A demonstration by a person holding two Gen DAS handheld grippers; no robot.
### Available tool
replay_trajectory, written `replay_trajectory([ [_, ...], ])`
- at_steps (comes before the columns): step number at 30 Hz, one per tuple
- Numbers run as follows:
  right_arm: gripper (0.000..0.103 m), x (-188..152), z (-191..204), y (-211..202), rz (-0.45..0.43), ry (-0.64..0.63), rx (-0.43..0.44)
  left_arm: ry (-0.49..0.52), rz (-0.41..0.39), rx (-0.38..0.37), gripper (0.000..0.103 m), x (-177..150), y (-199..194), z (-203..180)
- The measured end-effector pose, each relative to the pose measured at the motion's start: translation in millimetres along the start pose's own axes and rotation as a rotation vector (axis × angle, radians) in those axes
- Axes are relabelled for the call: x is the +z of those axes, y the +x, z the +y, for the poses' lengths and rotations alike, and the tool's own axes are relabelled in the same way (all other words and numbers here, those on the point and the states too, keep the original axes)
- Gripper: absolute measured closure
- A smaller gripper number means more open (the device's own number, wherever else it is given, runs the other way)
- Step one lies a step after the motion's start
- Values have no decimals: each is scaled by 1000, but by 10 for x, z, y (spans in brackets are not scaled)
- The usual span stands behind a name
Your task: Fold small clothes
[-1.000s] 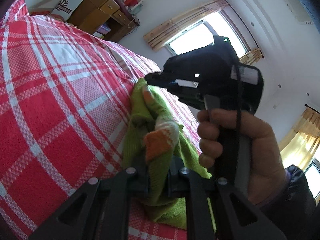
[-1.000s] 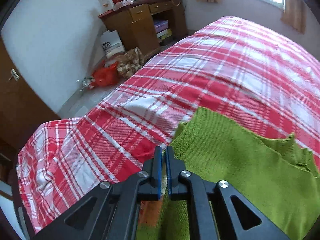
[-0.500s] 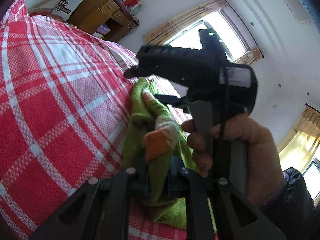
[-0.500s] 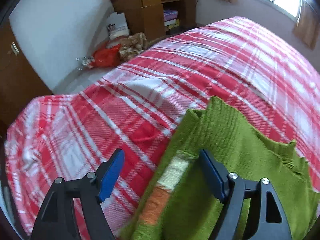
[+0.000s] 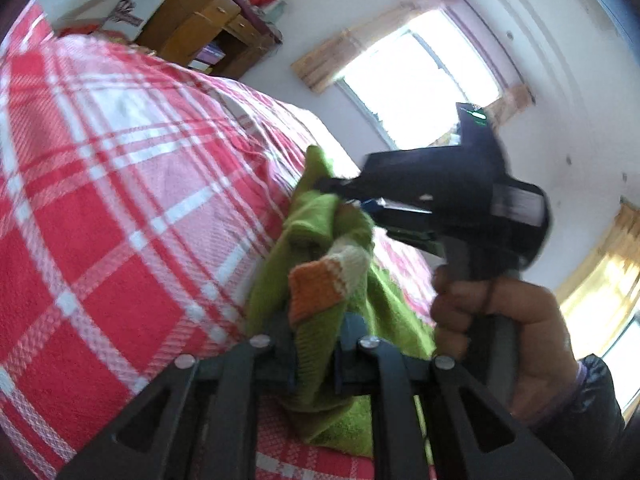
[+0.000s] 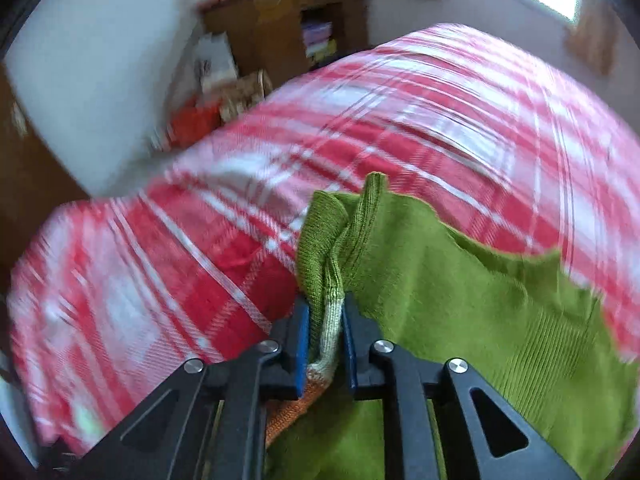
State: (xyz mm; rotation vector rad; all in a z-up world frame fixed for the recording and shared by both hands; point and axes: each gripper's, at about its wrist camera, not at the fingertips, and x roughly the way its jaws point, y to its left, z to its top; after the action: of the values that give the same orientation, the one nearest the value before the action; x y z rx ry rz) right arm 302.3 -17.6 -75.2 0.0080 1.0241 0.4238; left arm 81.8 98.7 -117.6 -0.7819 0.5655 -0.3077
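On the red-and-white plaid bedspread (image 6: 460, 92) lies the green knit garment (image 6: 472, 300), bunched toward the near edge of the bed, with its far part spread flat to the right in the right wrist view. Left gripper (image 5: 314, 354): jaws clenched on a fold of the garment, green cloth filling the gap between them; an orange and cream striped band (image 5: 320, 280) of the knit stands up just above the fingers. Right gripper (image 6: 326, 344): jaws closed onto a gathered ridge of the same garment, the blue pads (image 6: 301, 344) pressing a cream and green strip between them, orange knit showing just below. In the left wrist view the right gripper's body appears from the side, held in the person's right hand (image 5: 500, 320), its tip touching the raised green cloth on the far side of the left gripper's hold. Both grips are on the same lifted bundle, near each other. Right wrist view is motion-blurred across bed and background. Far left: a wooden desk (image 6: 288, 20) against the white wall, clutter at its foot too blurred to identify. Far right: a bright window (image 5: 416, 80) with curtains.
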Motion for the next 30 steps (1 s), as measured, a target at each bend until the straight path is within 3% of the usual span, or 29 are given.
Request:
replay_trajectory([
  [5, 89, -147, -607, -420, -122, 231, 181, 314, -53, 58, 92, 19, -77, -578],
  [9, 90, -355, -1106, -743, -176, 354, 242, 557, -27, 51, 93, -148, 41, -1193],
  [13, 91, -547, -1544, -1087, -228, 400, 219, 746, 30, 2, 93, -480, 233, -1705],
  [20, 91, -1044, -2335, -1533, -284, 466, 136, 951, 159, -111, 93, -1237, 507, -2316],
  [26, 91, -1551, -2976, -1675, -304, 576, 86, 1010, 257, -163, 93, -1660, 726, -2540],
  [30, 91, -1825, -3158, -1611, -279, 595, 54, 1059, 305, -169, 93, -1860, 718, -2639],
])
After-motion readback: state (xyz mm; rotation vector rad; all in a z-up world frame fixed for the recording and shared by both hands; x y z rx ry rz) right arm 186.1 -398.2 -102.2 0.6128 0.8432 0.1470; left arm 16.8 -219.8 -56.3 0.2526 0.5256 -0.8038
